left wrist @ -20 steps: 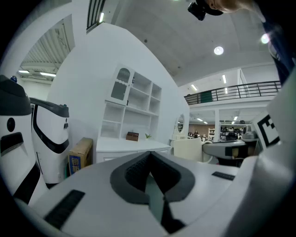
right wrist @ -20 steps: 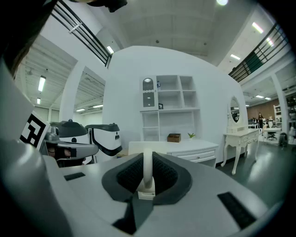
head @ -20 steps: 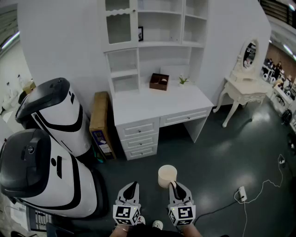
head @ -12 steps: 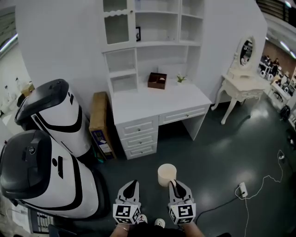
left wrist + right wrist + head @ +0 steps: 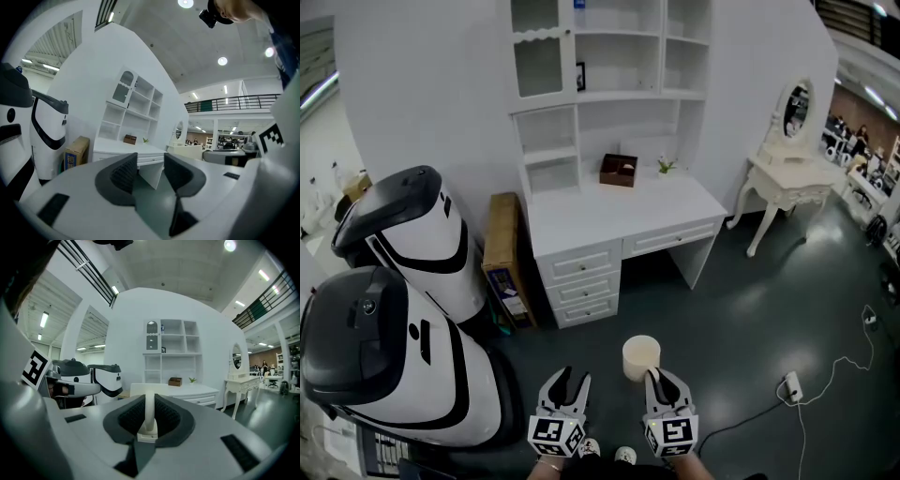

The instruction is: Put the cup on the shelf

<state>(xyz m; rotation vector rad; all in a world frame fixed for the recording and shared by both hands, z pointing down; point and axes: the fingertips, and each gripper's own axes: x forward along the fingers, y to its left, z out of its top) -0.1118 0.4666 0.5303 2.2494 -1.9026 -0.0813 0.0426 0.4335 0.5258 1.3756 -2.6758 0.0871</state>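
Parted since the earlier frames are the jaws of the left tool [image 5: 570, 380], with nothing between them. The cup [image 5: 640, 357], upright at lower centre of the head view, is clamped by its wall in the right tool [image 5: 657, 377]. The shelf [image 5: 614, 94] lies well apart, straight up the frame above the worktop [image 5: 609, 211], so a forward carry is judged needed. Only the right gripper view shows the pinched wall; only the head view shows the whole cup.

cream cup [image 5: 640, 357], white shelf [image 5: 609, 93]
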